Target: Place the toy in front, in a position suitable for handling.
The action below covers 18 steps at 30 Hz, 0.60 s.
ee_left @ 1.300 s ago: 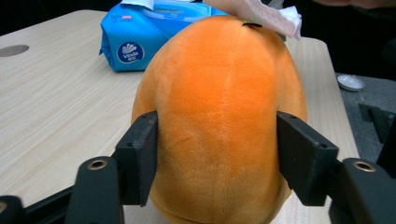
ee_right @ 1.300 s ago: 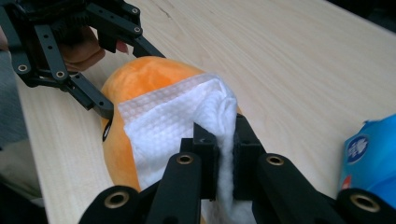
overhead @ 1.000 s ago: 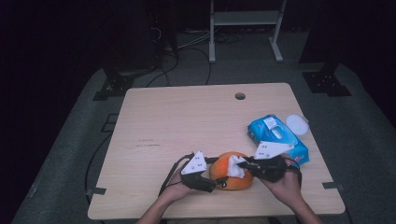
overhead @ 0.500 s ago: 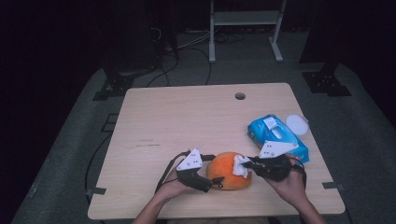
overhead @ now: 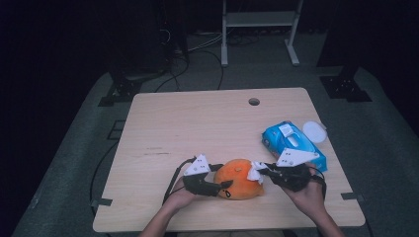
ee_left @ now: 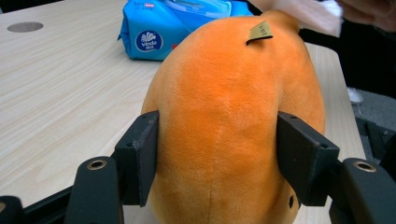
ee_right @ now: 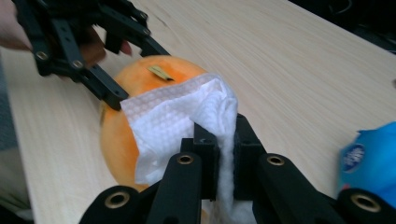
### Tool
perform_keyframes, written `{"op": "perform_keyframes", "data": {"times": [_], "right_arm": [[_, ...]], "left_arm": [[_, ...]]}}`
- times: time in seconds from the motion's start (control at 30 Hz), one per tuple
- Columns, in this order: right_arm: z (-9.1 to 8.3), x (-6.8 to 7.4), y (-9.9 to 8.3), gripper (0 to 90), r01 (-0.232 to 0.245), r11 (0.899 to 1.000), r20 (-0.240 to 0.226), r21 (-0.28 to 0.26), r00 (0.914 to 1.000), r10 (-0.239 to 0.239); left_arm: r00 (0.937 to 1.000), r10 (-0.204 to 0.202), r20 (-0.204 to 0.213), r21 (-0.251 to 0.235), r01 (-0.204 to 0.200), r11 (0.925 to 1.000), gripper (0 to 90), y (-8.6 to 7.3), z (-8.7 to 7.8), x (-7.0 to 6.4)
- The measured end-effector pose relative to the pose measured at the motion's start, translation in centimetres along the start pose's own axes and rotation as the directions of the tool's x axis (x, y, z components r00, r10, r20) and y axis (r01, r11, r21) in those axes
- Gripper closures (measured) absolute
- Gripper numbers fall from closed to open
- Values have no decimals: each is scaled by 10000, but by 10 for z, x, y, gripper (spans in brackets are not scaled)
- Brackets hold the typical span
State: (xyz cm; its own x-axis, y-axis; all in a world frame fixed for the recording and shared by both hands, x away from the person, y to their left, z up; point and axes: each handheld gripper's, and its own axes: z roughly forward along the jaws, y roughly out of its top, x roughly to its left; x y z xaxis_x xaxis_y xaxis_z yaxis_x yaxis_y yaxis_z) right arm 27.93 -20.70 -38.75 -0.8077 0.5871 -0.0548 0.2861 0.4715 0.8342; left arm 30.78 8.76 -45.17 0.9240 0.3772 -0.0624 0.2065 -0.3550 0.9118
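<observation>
Table: light wood-grain top with rounded corners, pierced by a round cable hole near the far edge. Orange plush toy: laid on the near part of the top, roughly midway across, a small tag seen on its upper side. Blue pack of wet wipes: laid flat toward the right edge. White round lid: placed just beside the pack, at the table's right edge.

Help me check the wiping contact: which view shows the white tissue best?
The right gripper view: the white tissue sits pinched in the right gripper, draped on the orange plush toy. The left gripper view catches a corner; the high view, a small patch.
</observation>
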Motion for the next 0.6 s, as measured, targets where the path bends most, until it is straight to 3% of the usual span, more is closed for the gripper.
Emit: {"op": "perform_keyframes", "data": {"times": [0.13,0.23,0.33,0.47,0.6], "right_arm": [[6,6,3,827,124,9999,-226,-50,9997,-125],[7,0,-1,828,-245,9997,-395,-85,9989,242],[13,-9,-11,827,-538,9980,-369,318,9978,550],[15,-13,-17,827,-1009,9941,-641,388,9926,1032],[8,-10,-5,826,-975,9947,-773,-316,9925,948]], "left_arm": [[9998,170,-99,159,-169,9997,348,1,-1,-1],[10000,-37,-88,75,37,10000,356,-1,-2,2],[9994,-343,-55,15,343,9994,357,-3,-4,6],[9989,-445,-116,-12,445,9990,352,-4,-4,6],[9990,-386,-242,-84,384,9992,352,-2,-2,3]]}}
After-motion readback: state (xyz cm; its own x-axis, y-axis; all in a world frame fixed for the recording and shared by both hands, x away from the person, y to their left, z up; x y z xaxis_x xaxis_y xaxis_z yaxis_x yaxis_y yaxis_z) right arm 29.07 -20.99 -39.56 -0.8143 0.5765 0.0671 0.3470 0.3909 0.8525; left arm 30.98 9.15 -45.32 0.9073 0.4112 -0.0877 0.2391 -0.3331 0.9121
